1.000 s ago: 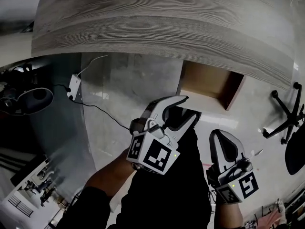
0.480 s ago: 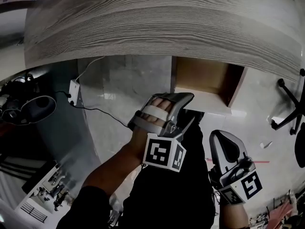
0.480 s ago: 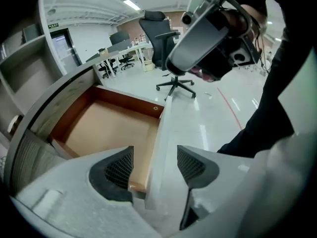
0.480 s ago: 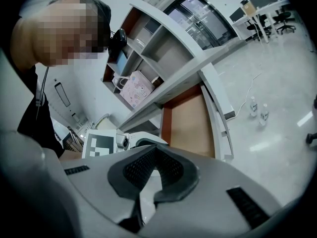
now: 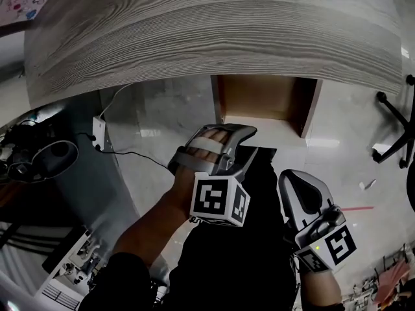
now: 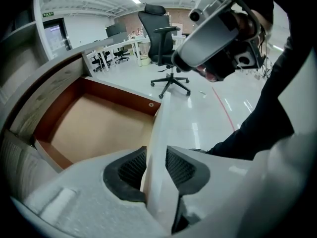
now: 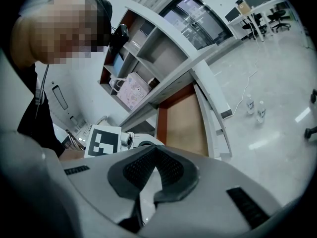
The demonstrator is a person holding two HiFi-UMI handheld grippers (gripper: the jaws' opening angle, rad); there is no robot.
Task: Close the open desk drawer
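Just closing, the left claw (image 6: 156,168) clamps the front panel of the open drawer (image 6: 99,128) (edge between its pads).

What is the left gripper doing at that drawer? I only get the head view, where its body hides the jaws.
Observer: The left gripper view shows the left gripper with the drawer front between its jaws, which have just been closing onto it.
Visitor: And the other one?
Observer: The right gripper has its jaws together, with nothing between them.
Visitor: Anything inside the drawer?
Observer: The part of the drawer floor that shows is bare.
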